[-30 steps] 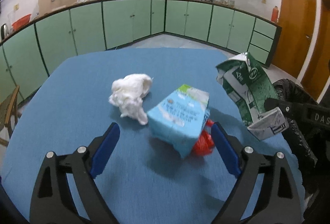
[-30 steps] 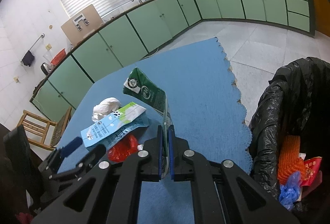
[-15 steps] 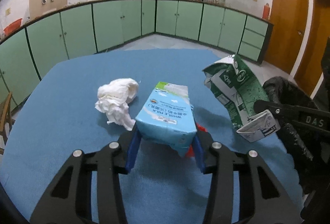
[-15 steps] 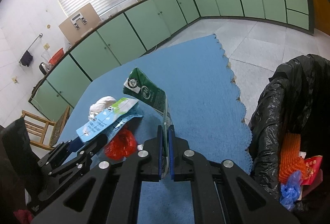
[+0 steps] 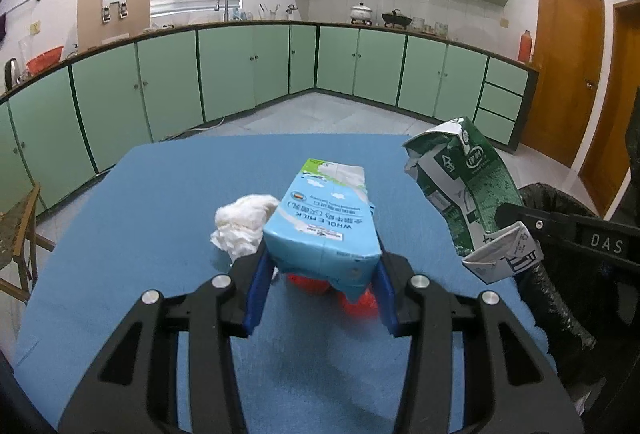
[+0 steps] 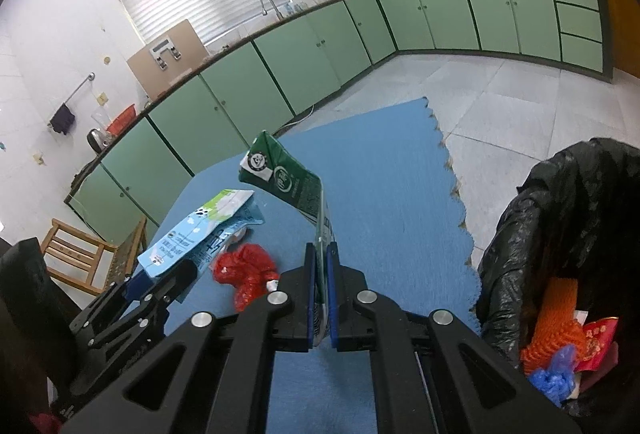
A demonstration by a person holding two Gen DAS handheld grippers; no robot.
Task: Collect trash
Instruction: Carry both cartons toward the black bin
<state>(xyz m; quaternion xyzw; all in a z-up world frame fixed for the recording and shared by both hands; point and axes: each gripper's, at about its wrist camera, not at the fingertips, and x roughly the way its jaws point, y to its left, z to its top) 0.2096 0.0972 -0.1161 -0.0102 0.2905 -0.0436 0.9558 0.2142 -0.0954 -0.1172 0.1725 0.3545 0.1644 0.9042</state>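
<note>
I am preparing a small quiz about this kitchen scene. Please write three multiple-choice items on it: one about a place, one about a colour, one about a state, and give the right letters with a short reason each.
1. Where is the red crumpled wrapper?
A. On the blue table, under the raised light blue carton
B. Inside the black bag
C. On the floor

2. What colour is the carton in the right tool?
A. Yellow
B. Dark green
C. Pink

3. What is the state of the left tool?
A. Open over bare table
B. Shut on the white tissue
C. Shut on the light blue milk carton

Answers:
1 A: the red wrapper lies on the blue table, below the light blue milk carton.
2 B: the right tool pinches the dark green carton.
3 C: the left tool presses the carton from both sides, while the white tissue lies free.
</note>
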